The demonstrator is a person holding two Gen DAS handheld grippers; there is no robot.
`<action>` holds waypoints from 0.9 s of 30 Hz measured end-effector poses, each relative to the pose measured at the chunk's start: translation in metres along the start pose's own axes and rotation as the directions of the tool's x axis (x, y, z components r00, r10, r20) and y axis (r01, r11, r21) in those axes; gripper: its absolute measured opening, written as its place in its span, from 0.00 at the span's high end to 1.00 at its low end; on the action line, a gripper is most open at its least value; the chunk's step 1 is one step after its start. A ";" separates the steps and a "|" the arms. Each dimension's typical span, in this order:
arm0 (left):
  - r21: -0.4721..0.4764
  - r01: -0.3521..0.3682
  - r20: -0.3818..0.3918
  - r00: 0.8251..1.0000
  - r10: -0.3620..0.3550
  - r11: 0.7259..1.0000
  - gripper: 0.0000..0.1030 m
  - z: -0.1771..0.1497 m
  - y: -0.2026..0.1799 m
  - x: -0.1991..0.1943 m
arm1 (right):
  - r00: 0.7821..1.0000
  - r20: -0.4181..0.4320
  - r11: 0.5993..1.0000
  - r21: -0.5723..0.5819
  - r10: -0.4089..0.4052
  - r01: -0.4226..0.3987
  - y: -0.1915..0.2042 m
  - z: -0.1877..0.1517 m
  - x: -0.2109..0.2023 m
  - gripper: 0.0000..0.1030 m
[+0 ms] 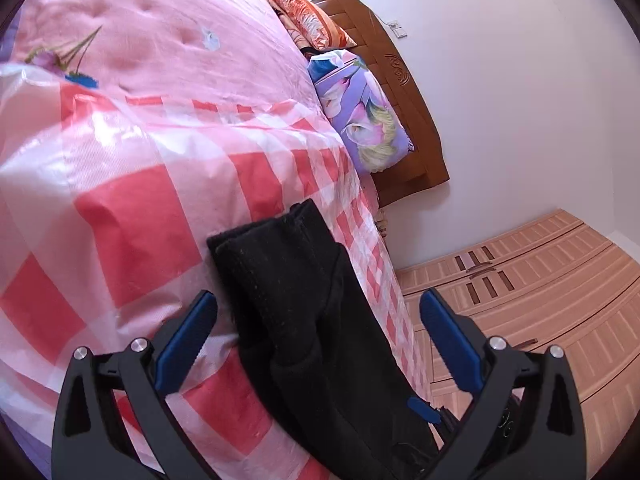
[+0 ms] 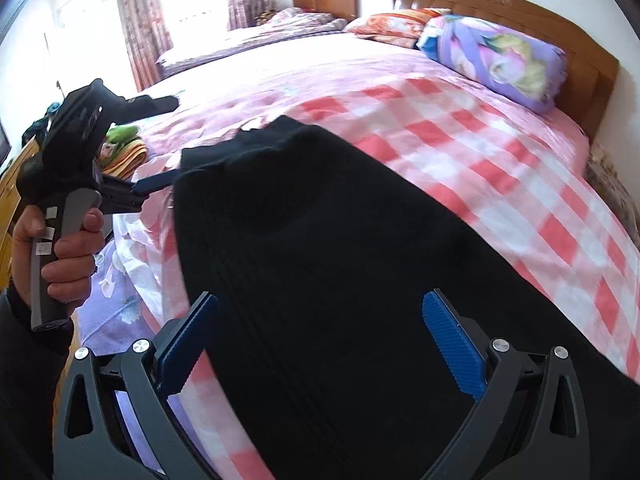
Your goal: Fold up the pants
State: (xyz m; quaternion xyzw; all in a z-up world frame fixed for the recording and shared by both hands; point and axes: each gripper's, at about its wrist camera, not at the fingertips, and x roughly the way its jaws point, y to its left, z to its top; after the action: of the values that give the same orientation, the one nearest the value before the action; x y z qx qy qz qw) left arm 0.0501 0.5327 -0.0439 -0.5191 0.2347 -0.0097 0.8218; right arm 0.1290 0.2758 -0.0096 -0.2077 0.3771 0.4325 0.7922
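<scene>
The left claw (image 1: 318, 344) stands spread wide, its blue pads either side of the pants (image 1: 304, 300) but gripping nothing — the black cloth runs between them and on under the claw, out of the bottom of the view. The right claw (image 2: 320, 346) is spread the same way, pads apart over a broad stretch of the pants (image 2: 320, 260), with no cloth pinched between them. In the right wrist view the left claw (image 2: 158, 184) shows from the side, held by a hand (image 2: 68, 252), its blue tip just beside the near corner of the pants' far edge; whether it touches the cloth there I cannot tell.

The pants lie in a long dark band on the bed (image 2: 520, 208), over a pink-and-red checked sheet (image 1: 140, 208), close to the bed's edge. The end seen from the left wrist looks doubled, two thick layers with a seam — so a lengthwise fold seems made, and the step in hand is likely taking hold for the next fold.

To do it well, each claw should close on all layers at an edge, not the top one alone, and not catch the glossy sheet beneath. Both ends should rise together and level, so the layers do not slide apart

Pillows (image 2: 500, 56) sit well clear at the headboard (image 2: 560, 40)
</scene>
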 end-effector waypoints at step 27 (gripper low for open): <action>0.066 -0.057 -0.174 0.982 0.068 0.996 0.02 -0.007 -0.025 0.045 | 0.964 0.059 0.953 0.148 0.259 -0.265 0.004 0.031 0.059 0.67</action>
State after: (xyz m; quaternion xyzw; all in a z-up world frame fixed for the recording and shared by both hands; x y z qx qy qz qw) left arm 0.0928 0.5038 -0.0421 -0.4834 0.3223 -0.0370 0.8131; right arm 0.1589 0.3293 -0.0361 -0.0852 0.4182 0.5070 0.7488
